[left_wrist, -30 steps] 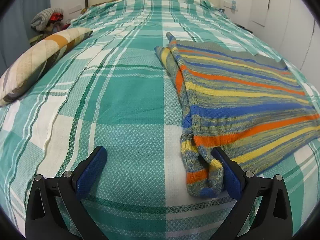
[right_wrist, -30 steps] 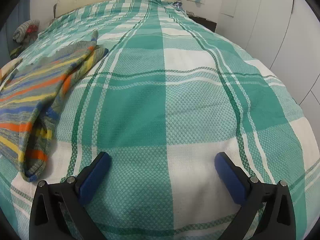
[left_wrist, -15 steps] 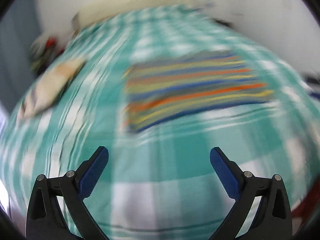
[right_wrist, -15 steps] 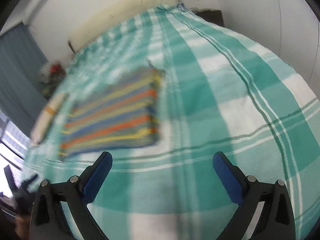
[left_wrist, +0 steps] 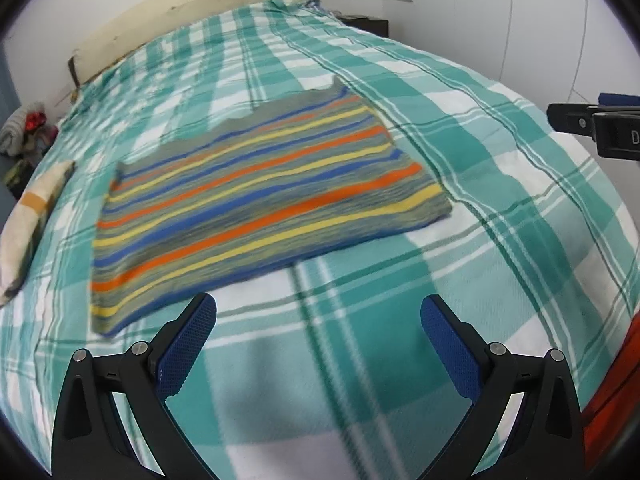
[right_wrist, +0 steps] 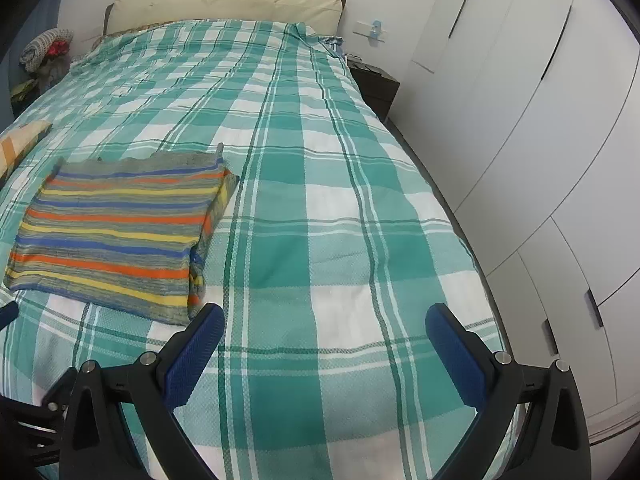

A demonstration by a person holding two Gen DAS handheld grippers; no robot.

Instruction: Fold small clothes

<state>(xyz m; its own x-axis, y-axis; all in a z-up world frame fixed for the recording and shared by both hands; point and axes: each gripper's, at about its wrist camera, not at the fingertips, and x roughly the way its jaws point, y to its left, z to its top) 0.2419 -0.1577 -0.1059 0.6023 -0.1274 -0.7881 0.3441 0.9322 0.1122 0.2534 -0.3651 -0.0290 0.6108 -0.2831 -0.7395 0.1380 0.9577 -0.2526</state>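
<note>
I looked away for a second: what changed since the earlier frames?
Both grippers, left and right, pulled back and up from the striped sweater, which now lies farther off. Nothing was grasped or released. Both stay open; the sweater stays folded on the bedspread.

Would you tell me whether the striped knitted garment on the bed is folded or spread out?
Folded: the striped knitted garment lies as a compact rectangle, with layers doubled along its right edge.

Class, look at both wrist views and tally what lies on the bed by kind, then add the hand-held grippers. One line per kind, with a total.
Striped folded garment: 1
Pillow at the bed's left edge: 1
Hand-held grippers, left and right, both open and empty: 2
Total: 4
</note>
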